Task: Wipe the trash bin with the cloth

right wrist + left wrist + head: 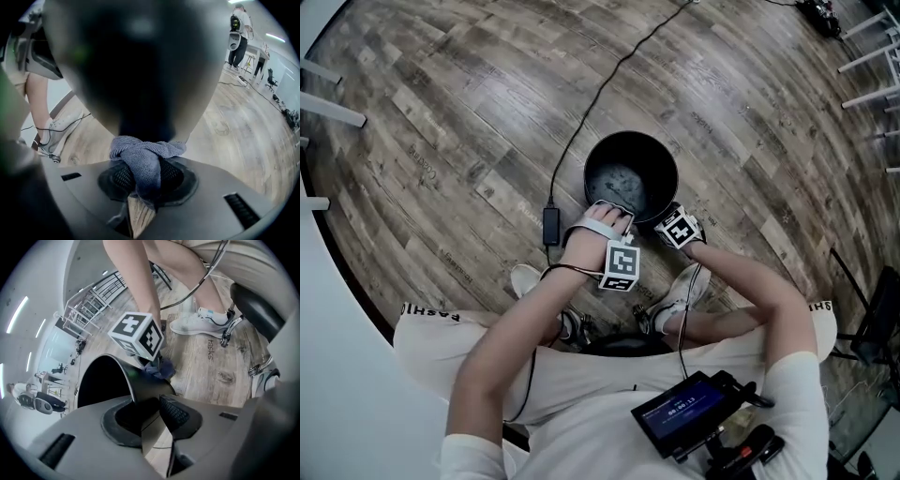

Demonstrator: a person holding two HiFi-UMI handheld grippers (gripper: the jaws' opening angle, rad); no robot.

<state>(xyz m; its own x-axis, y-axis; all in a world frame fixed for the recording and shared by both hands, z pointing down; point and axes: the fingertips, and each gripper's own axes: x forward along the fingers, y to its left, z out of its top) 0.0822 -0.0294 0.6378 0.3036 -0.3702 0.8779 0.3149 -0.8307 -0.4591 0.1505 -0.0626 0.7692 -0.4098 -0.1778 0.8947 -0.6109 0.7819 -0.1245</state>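
Observation:
The black trash bin (662, 156) stands on the wood floor in front of the person's feet. My left gripper (612, 215) sits on its near rim. In the left gripper view the bin's thin wall (136, 380) runs between the jaws of the left gripper (151, 414), which are closed on it. My right gripper (668, 223) is low beside the bin's near right side, shut on a bunched grey-blue cloth (143, 159). The cloth presses against the bin's outer wall (140, 70). The left gripper view shows the cloth (158, 369) under the right gripper's marker cube (137, 333).
A black cable with a power brick (551, 225) runs across the floor left of the bin. White shoes (525, 278) and a stool base sit close behind the grippers. White furniture legs (333, 108) stand far left, and chair legs at the top right. A person (239, 28) stands far off.

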